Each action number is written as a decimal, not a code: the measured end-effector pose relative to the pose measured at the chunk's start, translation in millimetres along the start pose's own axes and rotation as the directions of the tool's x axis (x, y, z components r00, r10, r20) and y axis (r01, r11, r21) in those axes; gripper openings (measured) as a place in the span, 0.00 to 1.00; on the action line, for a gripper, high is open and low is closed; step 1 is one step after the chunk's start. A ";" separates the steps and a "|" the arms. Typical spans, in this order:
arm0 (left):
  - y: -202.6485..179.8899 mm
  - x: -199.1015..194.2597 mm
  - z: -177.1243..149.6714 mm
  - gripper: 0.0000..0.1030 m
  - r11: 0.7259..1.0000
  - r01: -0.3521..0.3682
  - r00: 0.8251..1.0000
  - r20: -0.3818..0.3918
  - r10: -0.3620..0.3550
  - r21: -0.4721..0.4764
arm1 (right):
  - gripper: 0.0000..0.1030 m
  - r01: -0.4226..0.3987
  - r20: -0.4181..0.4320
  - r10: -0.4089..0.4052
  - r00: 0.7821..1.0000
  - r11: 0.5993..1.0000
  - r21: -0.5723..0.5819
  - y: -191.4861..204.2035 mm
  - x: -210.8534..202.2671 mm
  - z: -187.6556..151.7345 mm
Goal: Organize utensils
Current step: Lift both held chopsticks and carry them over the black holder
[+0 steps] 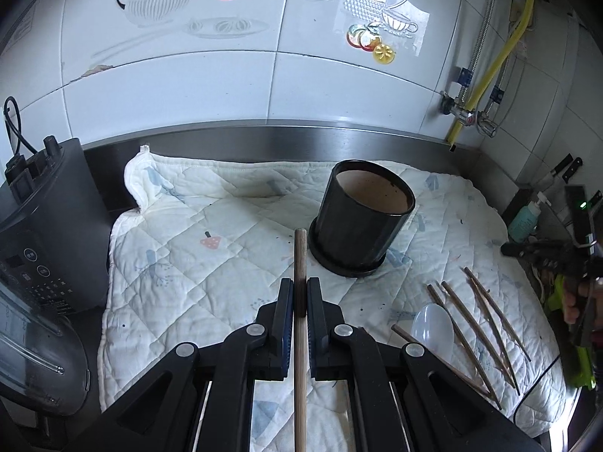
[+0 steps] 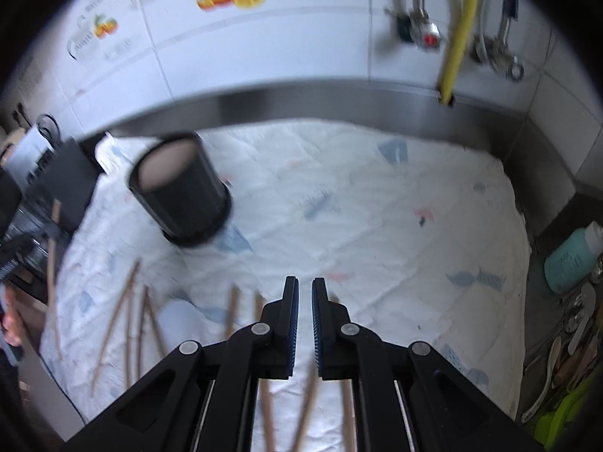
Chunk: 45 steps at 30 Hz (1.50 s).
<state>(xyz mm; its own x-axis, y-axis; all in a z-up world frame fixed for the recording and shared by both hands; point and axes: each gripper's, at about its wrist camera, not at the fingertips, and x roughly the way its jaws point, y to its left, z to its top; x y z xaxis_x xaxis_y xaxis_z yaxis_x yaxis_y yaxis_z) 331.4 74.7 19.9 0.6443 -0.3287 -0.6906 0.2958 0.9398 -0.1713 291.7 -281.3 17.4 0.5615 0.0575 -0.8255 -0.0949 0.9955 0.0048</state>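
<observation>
Left gripper (image 1: 300, 293) clamping a wooden chopstick (image 1: 300, 358), just left of the black holder (image 1: 360, 222). Right gripper (image 2: 305, 293) closing on nothing, hovering over quilted cloth (image 2: 377, 207); loose chopsticks (image 2: 124, 312) lying near left.

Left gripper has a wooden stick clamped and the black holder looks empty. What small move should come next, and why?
Probably carry the left gripper forward and to the right until the wooden stick tips over the black holder, then lower it in. The stick is clamped between the jaws, its far end stops just short of the holder's base, and the holder's mouth is open with nothing visible inside.
</observation>
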 end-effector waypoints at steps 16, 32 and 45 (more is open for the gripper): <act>-11.9 13.9 7.2 0.06 1.000 0.002 1.000 -0.021 -0.001 0.010 | 0.09 -0.044 -0.182 0.041 0.982 0.999 -0.012 -29.9 67.4 -35.2; -16.2 17.6 17.1 0.06 1.000 0.011 1.000 -0.016 -0.011 -0.001 | 0.09 -0.058 -0.193 0.041 0.980 0.995 -0.083 -18.3 89.8 -16.0; -22.1 -5.1 33.3 0.06 1.000 0.000 0.998 0.070 0.000 -0.007 | 0.09 -0.056 0.056 0.062 0.996 0.993 -0.105 8.9 -5.6 32.7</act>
<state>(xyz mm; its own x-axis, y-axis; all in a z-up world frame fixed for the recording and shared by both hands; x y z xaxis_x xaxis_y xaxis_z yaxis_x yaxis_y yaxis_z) 345.1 52.4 50.6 0.6920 -0.3343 -0.6398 0.2912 0.9403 -0.1763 314.7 -270.3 40.5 0.5998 0.1234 -0.7906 -0.2118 0.9773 -0.0082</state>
